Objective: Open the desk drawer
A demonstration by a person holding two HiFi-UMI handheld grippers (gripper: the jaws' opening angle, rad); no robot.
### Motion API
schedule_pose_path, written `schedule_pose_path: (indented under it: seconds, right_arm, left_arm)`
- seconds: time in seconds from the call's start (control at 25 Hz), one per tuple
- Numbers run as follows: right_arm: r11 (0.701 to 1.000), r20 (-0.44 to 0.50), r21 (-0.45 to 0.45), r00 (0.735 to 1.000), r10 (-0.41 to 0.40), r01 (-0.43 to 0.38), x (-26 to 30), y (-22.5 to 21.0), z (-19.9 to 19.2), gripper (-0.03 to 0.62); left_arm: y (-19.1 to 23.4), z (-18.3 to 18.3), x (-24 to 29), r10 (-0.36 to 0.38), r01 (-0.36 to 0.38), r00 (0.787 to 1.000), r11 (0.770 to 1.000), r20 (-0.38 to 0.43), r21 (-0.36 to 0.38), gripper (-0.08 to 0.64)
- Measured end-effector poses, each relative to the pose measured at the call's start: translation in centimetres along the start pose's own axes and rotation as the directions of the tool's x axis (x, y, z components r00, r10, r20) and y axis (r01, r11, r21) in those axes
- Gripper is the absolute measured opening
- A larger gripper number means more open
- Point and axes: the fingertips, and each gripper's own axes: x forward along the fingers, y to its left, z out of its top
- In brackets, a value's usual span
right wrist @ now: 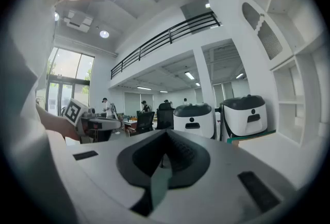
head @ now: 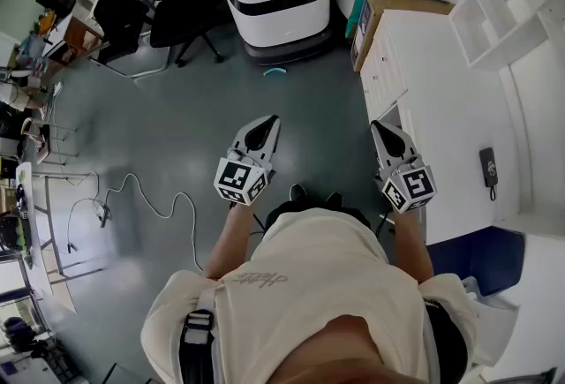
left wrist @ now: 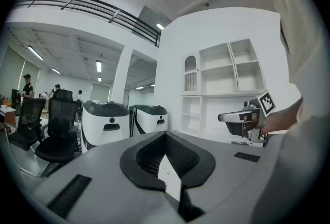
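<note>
Desk: white and long; it runs away from the person along the right side of the head view; the worktop is plain white.
Drawers: a stack of white fronts in the desk's left face, under the worktop's left edge towards its far end; every front sits flush with that face and none is pulled out; the handles are too small to make out.
Right gripper: held about level, pointing away from the person; its tip is over the worktop's left edge at the near end, nearer the person than the drawers; the jaws are clenched together with nothing between them; its own view shows the tip in free air.
Left gripper: held level beside the right one, over the grey floor, well apart from the desk; the jaws are pressed together and empty; it touches nothing.
Shelf unit: white, with open-fronted compartments; it stands along the worktop's right edge at the far end; in the left gripper view one arched niche holds upright slats.
Box: brown cardboard with a teal panel on its side; at the worktop's far left corner; whether it stands on the worktop or against the desk I cannot tell; its contents are hidden.
Handset: small and dark; it lies flat by the worktop's right edge, towards the near end.
</note>
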Motion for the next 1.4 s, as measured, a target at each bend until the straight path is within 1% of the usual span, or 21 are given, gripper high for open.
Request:
schedule_pose_path:
  seconds: [0.16,0.24,0.32,0.44,0.6,0.72,0.8,0.96,1.08,1.2,1.32,1.4]
  right_arm:
    - [1.000,0.041,-0.001,0.999,-0.007,0.008,1.7,0.1,1.4,-0.006]
    - [1.000,0.041,-0.014,0.999,-0.020,0.020,2.5,0.2,1.5,-0.006]
    - [0.999,0.030,-0.017,0.999,-0.033,0.034,3.4,0.2,1.4,-0.006]
    - [0.999,0.024,0.007,0.999,-0.048,0.048,4.5,0.5,0.9,-0.006]
    - [0.998,0.030,0.028,0.998,-0.060,0.059,6.2,1.6,-0.1,-0.006]
    - [0.996,0.021,0.055,0.997,-0.070,0.068,7.2,2.4,-0.8,-0.006]
    - [0.996,0.004,0.055,0.998,-0.069,0.068,7.9,2.3,-0.9,-0.006]
    - [0.996,-0.007,0.055,0.998,-0.063,0.063,10.2,0.6,-1.1,-0.006]
    - [0.997,-0.026,0.057,0.998,-0.058,0.059,12.4,-0.8,-1.9,-0.006]
    - [0.995,-0.048,0.080,0.997,-0.058,0.062,15.1,-2.9,-3.1,-0.006]
    - [0.995,-0.059,0.077,0.996,-0.060,0.065,18.6,-6.3,-3.8,-0.006]
    - [0.995,-0.051,0.079,0.997,-0.054,0.058,21.1,-8.5,-3.4,-0.006]
  left_arm:
    - [1.6,0.1,0.3,-0.014,0.014,1.000,1.000,-0.004,-0.004,0.000]
    - [2.6,0.1,0.3,-0.017,0.017,1.000,1.000,-0.008,-0.004,0.000]
    - [3.7,0.1,0.3,-0.019,0.019,1.000,1.000,-0.007,-0.002,0.000]
    - [5.5,0.2,0.0,-0.017,0.017,1.000,1.000,0.000,0.001,0.000]
    - [8.4,-0.4,-0.5,0.004,-0.004,1.000,1.000,0.006,-0.021,0.000]
    - [9.8,-1.2,-0.9,0.009,-0.009,1.000,0.999,-0.011,-0.042,0.000]
    - [10.4,-1.6,-0.7,0.001,-0.002,1.000,0.999,-0.024,-0.049,0.000]
    - [11.8,-2.1,1.3,-0.004,0.003,0.999,0.999,-0.033,-0.052,0.000]
    - [12.9,-2.9,3.4,-0.004,0.000,0.998,0.998,-0.061,-0.065,0.000]
    - [14.3,-3.2,6.1,-0.009,0.003,0.996,0.998,-0.092,-0.070,0.000]
    - [16.4,-2.5,10.1,-0.020,0.015,0.994,0.999,-0.109,-0.045,0.000]
    - [17.5,-1.8,13.1,-0.037,0.035,0.992,0.999,-0.123,-0.019,0.000]
